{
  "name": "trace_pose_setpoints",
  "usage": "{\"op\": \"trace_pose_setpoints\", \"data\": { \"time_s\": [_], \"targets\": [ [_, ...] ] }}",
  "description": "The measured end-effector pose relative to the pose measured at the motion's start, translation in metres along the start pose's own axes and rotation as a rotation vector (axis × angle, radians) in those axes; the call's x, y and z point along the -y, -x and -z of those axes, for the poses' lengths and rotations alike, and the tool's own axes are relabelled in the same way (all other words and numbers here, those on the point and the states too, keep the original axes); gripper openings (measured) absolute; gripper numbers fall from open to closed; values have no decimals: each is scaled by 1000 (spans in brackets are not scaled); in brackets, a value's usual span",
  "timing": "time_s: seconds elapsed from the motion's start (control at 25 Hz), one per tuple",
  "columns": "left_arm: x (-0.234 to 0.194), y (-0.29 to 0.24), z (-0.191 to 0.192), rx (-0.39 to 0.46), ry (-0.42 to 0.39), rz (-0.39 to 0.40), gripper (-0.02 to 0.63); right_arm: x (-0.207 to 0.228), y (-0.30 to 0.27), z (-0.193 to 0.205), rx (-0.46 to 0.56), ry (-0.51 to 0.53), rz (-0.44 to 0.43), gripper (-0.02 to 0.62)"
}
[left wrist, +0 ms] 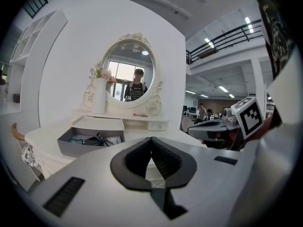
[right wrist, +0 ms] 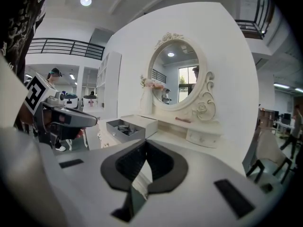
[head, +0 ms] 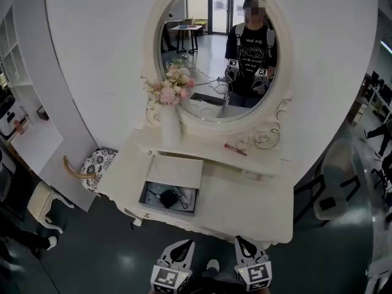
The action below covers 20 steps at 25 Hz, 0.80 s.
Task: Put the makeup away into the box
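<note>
Ahead, open box point(head: 146, 195), makeup point(head: 235, 149) on shelf point(head: 197, 144).

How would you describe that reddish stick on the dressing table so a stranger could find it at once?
Find the oval mirror in an ornate white frame; a narrow white shelf runs below it. The slim reddish stick lies on that shelf, right of its middle. It is the only red thing there; the white vase of pink flowers stands at the left end.
</note>
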<state>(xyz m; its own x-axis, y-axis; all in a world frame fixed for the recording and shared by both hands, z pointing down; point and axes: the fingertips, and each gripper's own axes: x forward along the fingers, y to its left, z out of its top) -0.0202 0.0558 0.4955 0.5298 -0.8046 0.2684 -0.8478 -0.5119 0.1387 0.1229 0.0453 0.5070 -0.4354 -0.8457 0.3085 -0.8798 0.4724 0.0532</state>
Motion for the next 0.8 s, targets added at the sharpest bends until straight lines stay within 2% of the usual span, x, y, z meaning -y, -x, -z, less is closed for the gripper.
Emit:
{"op": "trace_pose_setpoints", "data": {
  "time_s": [0.52,0.8],
  "targets": [
    [11,-66,-16,0,16,-39,15,67,-30,-3,-3,4,-42,9],
    [10,-92,-24,6,33,-92,15,96,-44,-3,-6,13,-74,9]
  ]
}}
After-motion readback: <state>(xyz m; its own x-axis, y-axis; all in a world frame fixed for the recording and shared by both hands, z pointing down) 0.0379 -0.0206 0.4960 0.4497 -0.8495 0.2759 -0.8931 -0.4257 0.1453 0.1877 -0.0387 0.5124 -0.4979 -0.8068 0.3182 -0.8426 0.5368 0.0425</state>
